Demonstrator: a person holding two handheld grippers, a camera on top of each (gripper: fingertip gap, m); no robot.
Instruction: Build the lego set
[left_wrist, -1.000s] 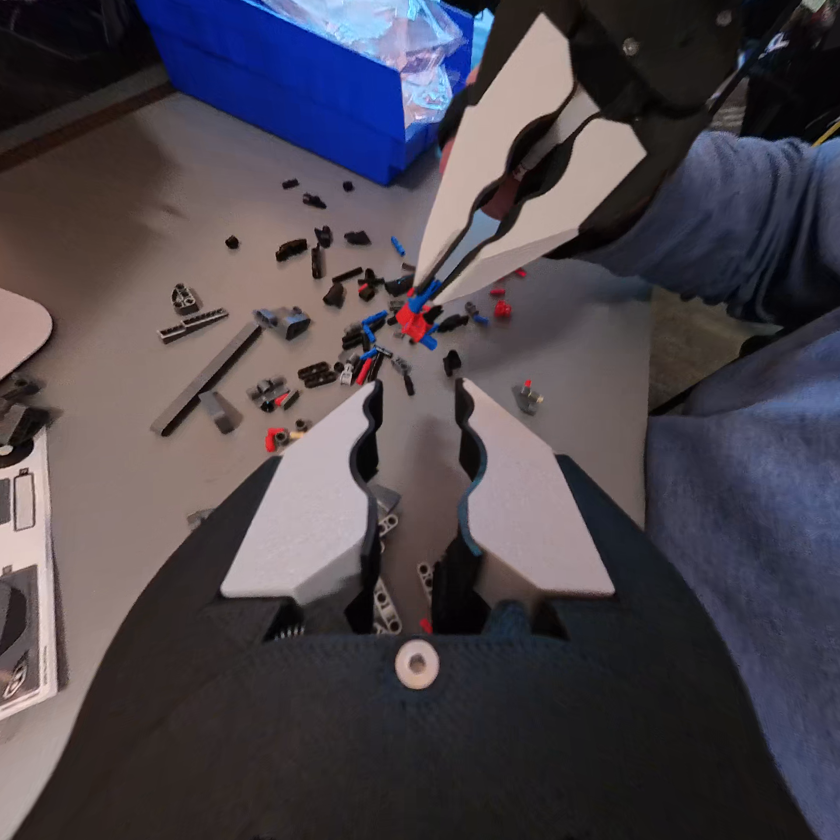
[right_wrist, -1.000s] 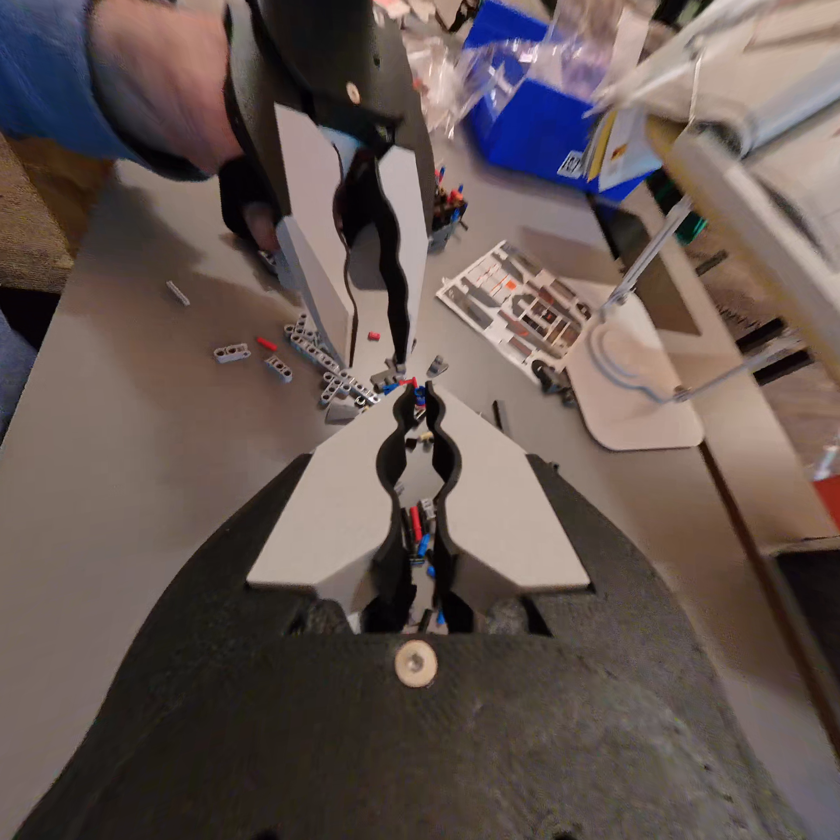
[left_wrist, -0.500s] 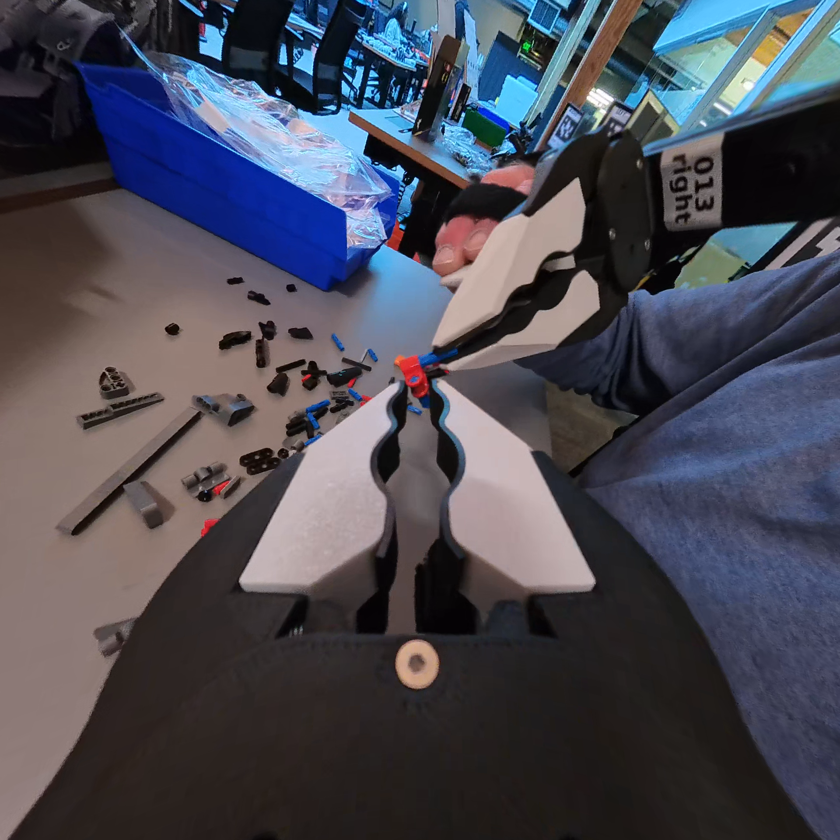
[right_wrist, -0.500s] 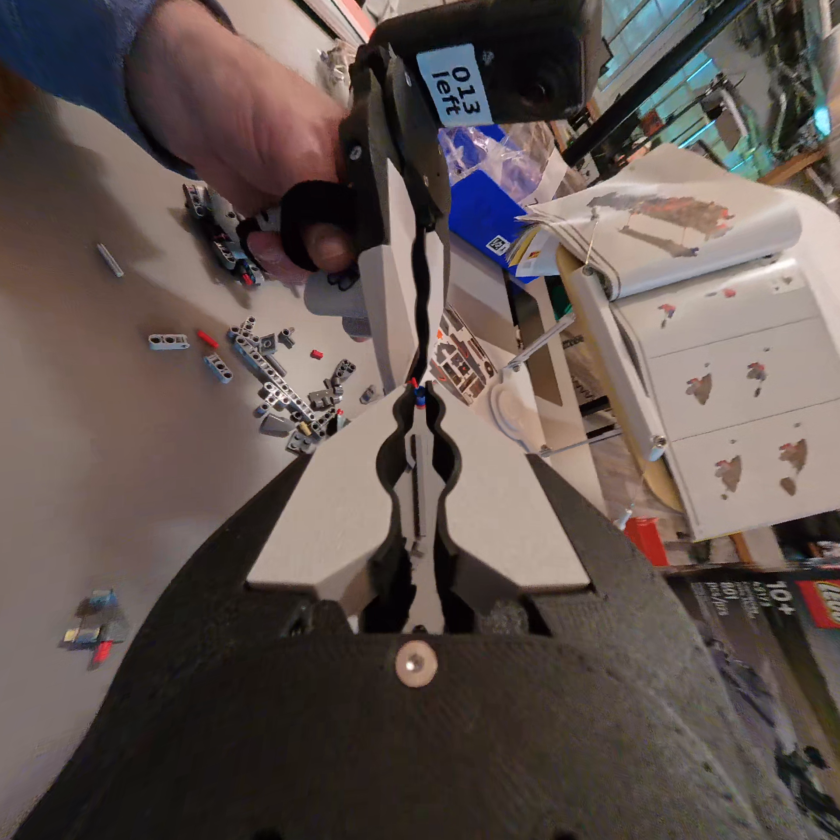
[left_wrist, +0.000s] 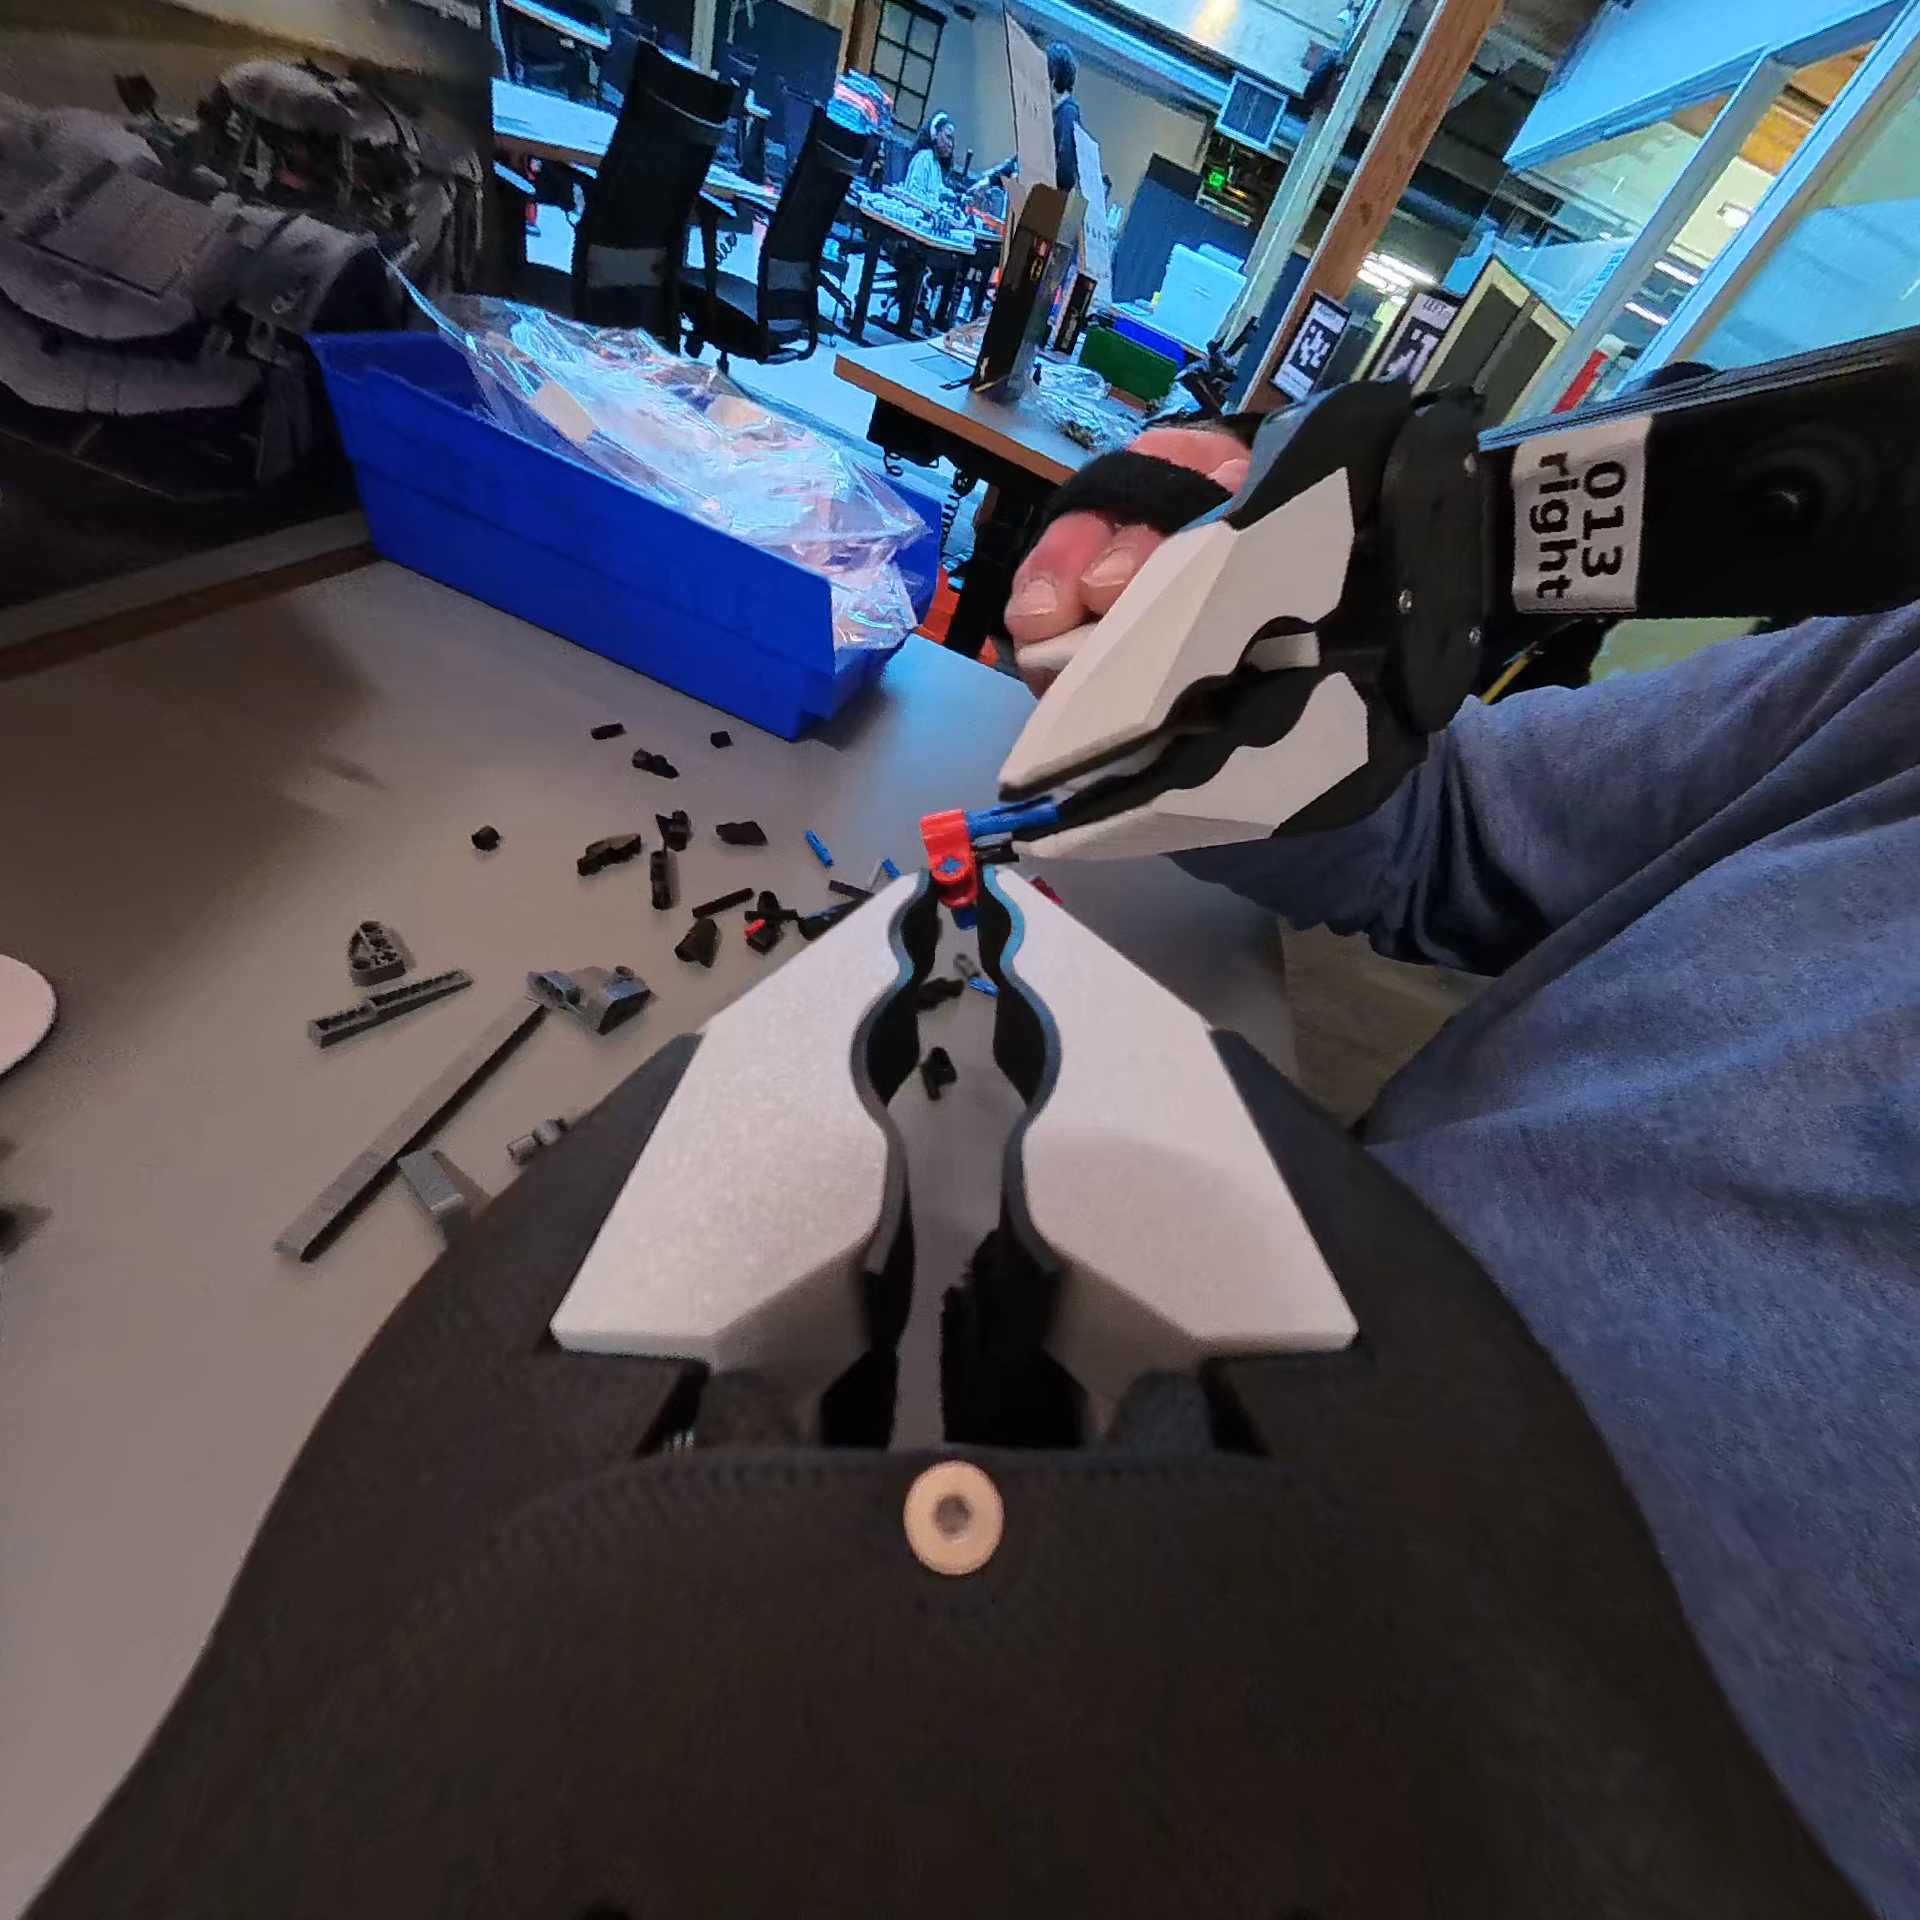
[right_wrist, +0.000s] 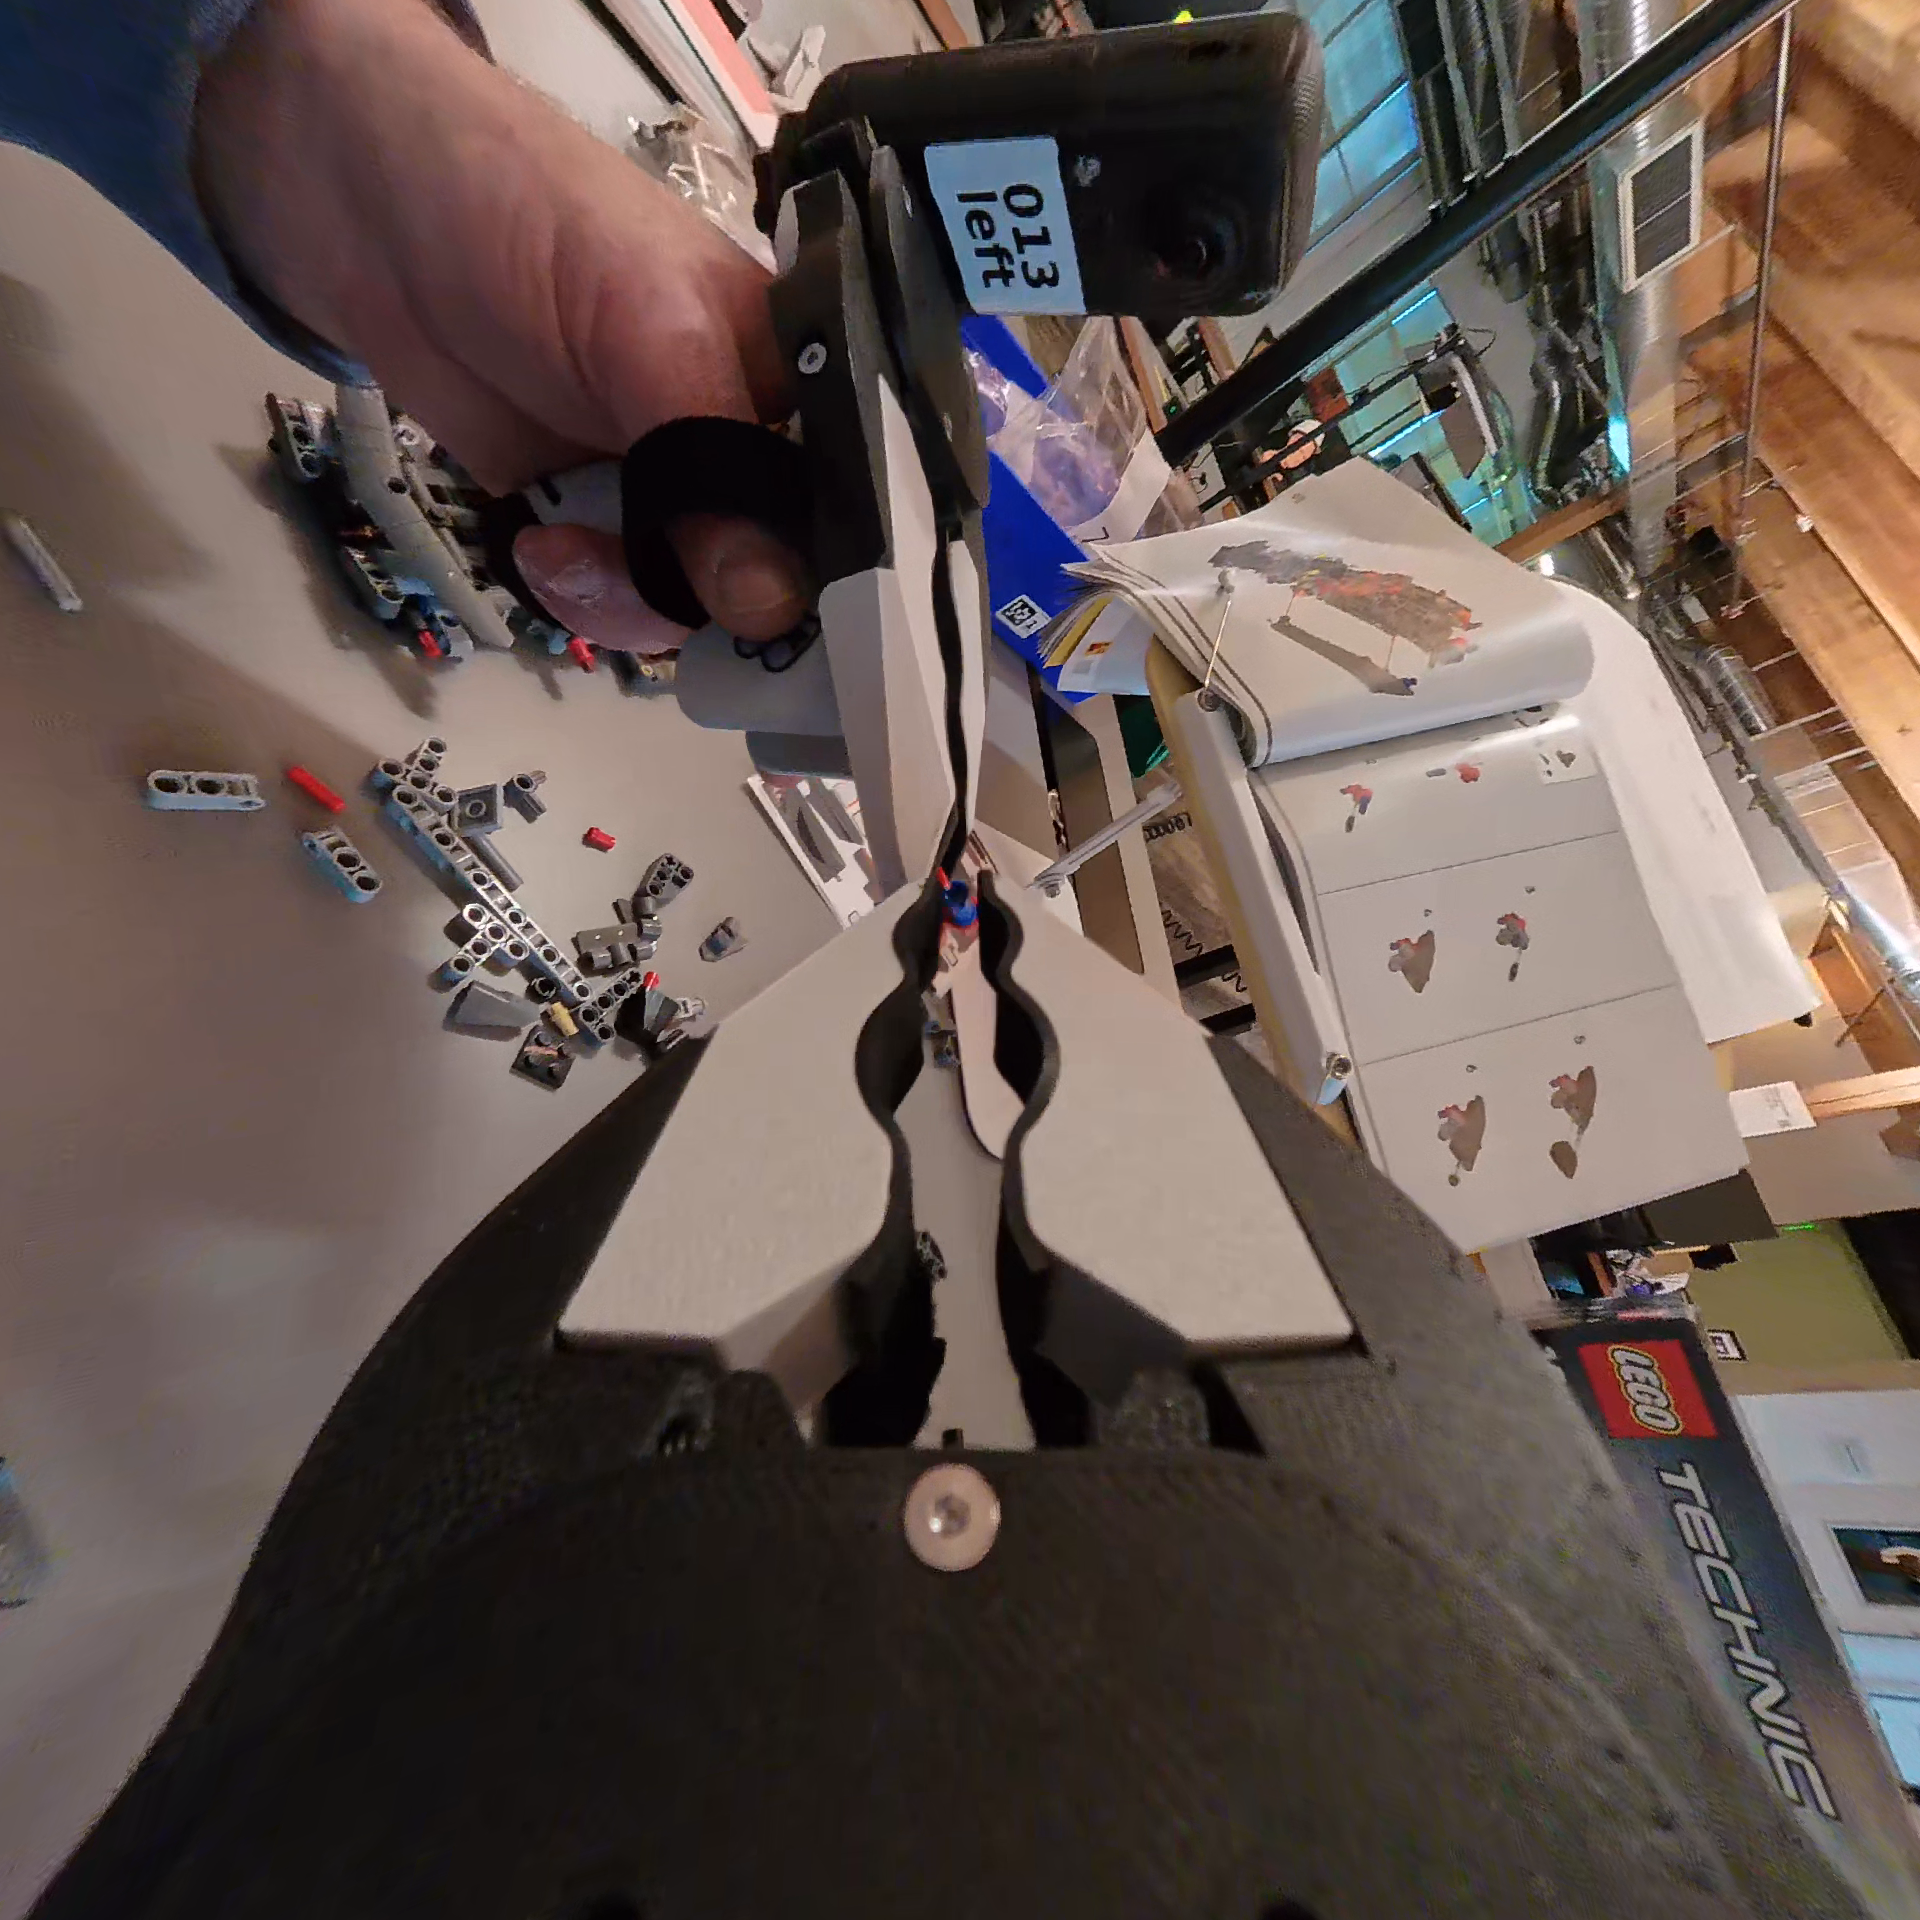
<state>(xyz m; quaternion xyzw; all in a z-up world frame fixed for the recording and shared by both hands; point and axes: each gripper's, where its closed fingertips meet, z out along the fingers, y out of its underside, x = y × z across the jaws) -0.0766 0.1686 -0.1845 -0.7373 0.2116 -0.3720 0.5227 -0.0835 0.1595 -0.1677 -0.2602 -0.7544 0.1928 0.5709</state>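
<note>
Holding a small red-and-blue lego sub-assembly (left_wrist: 951, 847) in mid-air above the tabletop (left_wrist: 208, 748), both grippers meet tip to tip. Left gripper (left_wrist: 956, 891) is nearly closed, tips pinching the lower end of the red connector. Right gripper (left_wrist: 1023, 821) comes in from the right, closed on the blue pin sticking out of that connector's side. From the right wrist view the same piece (right_wrist: 958, 906) sits at the tips of the right gripper (right_wrist: 951, 902); left gripper (right_wrist: 954, 842) points down onto it from above, a hand (right_wrist: 499, 260) wrapped around its handle.

Below, loose parts lie scattered: small black pieces (left_wrist: 665, 842), a long dark grey beam (left_wrist: 416, 1122), a grey block (left_wrist: 592, 992) at its far end. Right wrist view shows light grey beams (right_wrist: 488, 894) and a partly built grey assembly (right_wrist: 384, 509) behind the hand.

Blue bin (left_wrist: 582, 561) with clear plastic bags (left_wrist: 707, 447) at the far tabletop edge. Instruction booklet (right_wrist: 1351, 623) propped open on a stand; set box (right_wrist: 1714, 1558) at lower right.
</note>
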